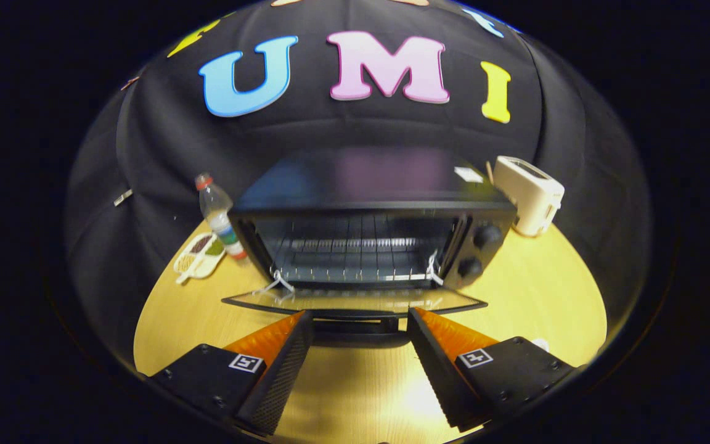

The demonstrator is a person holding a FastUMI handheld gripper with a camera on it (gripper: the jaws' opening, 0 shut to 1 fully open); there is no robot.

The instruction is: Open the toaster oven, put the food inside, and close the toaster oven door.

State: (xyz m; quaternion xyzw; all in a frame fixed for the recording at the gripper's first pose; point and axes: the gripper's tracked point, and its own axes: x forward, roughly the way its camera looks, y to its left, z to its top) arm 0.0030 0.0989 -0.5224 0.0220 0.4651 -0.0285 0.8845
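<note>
- Gripper (360, 317): fingers spread wide with nothing between them. The tips sit just short of the handle (358, 323) on the lowered door, one to either side of it. No contact with the handle can be confirmed; it lies in shadow between the tips.
- Table (534, 296): light wood surface, bare beneath the fingers and bright with glare.
- Door (355, 301): folded down flat, glass panel facing up and catching reflections. Judged fully open, so the first step of the task reads as done.
- Toaster oven (367, 203): black, standing squarely ahead of the fingers. The cavity is exposed, with a wire rack (355, 253) across it. No food is seen on the rack. White ties hang at the two front corners of the rack. Two knobs (481, 250) sit on the panel beside the cavity.
- Food: the likeliest candidate is a small divided dish (198, 256) with dark and green contents, resting on the table well off to one side of the oven, just beside a plastic bottle (219, 216). It is untouched and well apart from the gripper.
- A pale pop-up toaster (530, 194) stands on the other side of the oven, close against it at the rear.
- Assessment: one step of three appears complete. Outstanding: fetch the food, place it on the rack, then raise the door shut.
</note>
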